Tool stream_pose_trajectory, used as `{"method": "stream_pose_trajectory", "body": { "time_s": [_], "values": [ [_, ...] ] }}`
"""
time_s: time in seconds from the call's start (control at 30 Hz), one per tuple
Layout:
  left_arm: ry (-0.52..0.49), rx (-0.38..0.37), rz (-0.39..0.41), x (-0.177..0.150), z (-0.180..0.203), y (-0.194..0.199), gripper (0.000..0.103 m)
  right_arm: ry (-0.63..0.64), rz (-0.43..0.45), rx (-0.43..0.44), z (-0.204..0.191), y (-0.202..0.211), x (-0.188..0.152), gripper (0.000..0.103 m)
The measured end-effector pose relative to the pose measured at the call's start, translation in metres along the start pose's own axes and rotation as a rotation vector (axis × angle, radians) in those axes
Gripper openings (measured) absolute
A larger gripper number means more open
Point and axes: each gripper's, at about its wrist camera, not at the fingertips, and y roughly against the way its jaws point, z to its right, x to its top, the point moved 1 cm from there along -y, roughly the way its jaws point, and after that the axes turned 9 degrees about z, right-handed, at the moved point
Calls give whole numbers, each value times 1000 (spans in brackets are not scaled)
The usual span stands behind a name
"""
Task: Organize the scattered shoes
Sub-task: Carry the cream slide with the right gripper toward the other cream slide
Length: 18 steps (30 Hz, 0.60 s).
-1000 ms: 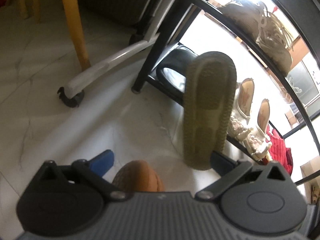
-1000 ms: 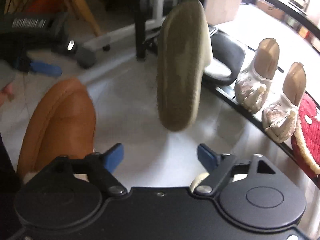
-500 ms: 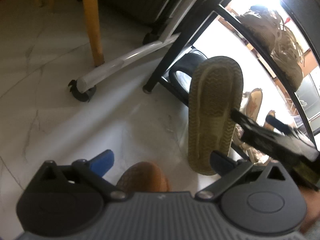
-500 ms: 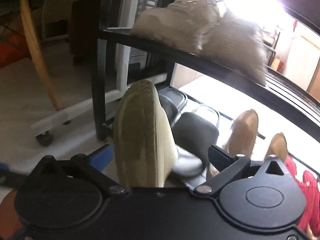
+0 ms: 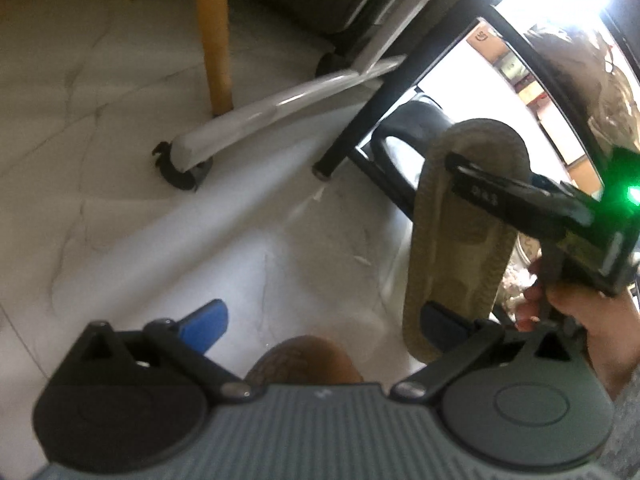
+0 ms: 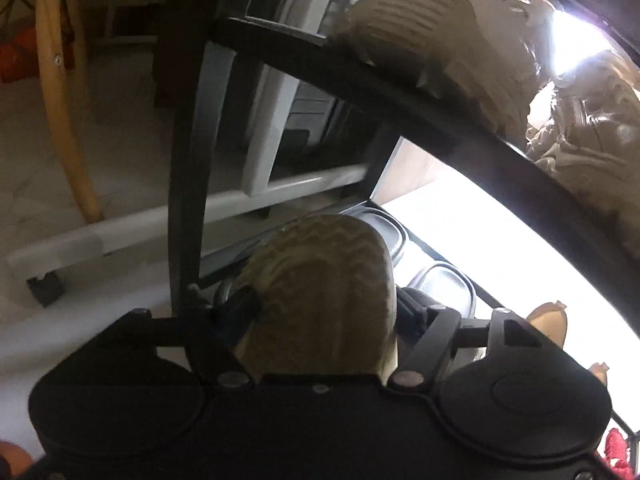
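The right gripper (image 6: 324, 312) has just been closing its jaws, and its black fingers (image 6: 240, 312) now sit against both edges of an olive slipper (image 6: 320, 300), which stands on end between them with its sole toward the camera. The sole is rubbery, rounded at the top and ribbed with zigzag treads. Seen from the left wrist, the same slipper (image 5: 460, 240) is a long oval with a raised rim, crossed by the right gripper's (image 5: 456, 164) dark bar, with a hand (image 5: 580, 312) wrapped round the handle under a green light.

Just beyond the slipper lie glossy black slides (image 6: 440, 284) on the bottom level of a black metal shoe rack (image 6: 188, 200). Above it, on the upper shelf, rests a pair of beige mesh sneakers (image 6: 460, 40) with knobbly soles and laces. To the right are the tan insoles of pale flats (image 6: 548, 320).

The left gripper (image 5: 320, 324) stands wide with nothing between its blue pads (image 5: 204, 320). Directly below it sits a rounded brown leather shoe (image 5: 304, 360) on pale marbled floor tiles (image 5: 100, 140). Farther ahead stand a yellow wooden leg (image 5: 214, 32) and a grey metal bar (image 5: 280, 108) on a castor.
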Motion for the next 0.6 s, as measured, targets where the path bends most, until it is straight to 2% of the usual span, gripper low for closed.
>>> {"method": "stream_pose_trajectory", "body": {
  "time_s": [0.13,0.3,0.33,0.47,0.53,0.6],
  "values": [
    [16,7,14,2,-3,2,102,137,72,18,-15,32,-3,69],
    [28,25,33,3,-6,4,102,368,216,8,-41,93,-22,67],
    [30,29,38,3,-6,5,102,380,224,10,-44,100,-25,65],
    [34,45,52,4,-8,7,102,386,210,51,-61,143,-54,64],
    [32,52,57,4,-9,8,102,386,174,93,-69,160,-62,63],
    [31,60,65,5,-9,10,102,351,73,168,-76,171,-67,63]
  ]
}}
